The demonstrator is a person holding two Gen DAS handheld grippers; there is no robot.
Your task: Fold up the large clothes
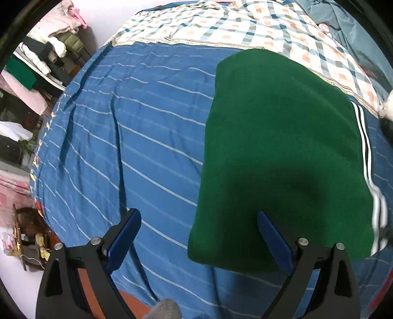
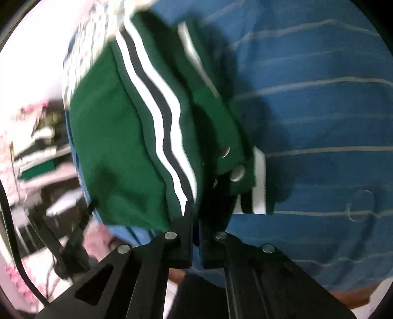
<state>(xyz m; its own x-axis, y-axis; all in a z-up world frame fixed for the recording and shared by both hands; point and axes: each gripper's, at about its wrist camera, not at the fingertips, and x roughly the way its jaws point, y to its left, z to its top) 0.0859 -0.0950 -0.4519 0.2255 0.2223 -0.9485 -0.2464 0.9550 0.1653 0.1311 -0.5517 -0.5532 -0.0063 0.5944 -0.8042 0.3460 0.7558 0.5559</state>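
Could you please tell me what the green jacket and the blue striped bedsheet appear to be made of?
Green jacket: probably fleece or thick knit, given its matte, fuzzy surface; its round snaps look like shiny metal. Blue striped bedsheet: likely thin woven cotton or a blend, smooth with a slight sheen and fine creases.

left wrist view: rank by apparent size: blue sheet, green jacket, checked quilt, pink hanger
1. blue sheet
2. green jacket
3. checked quilt, though it lies farther off and is cut off by the frame, so its true size is unsure
4. pink hanger
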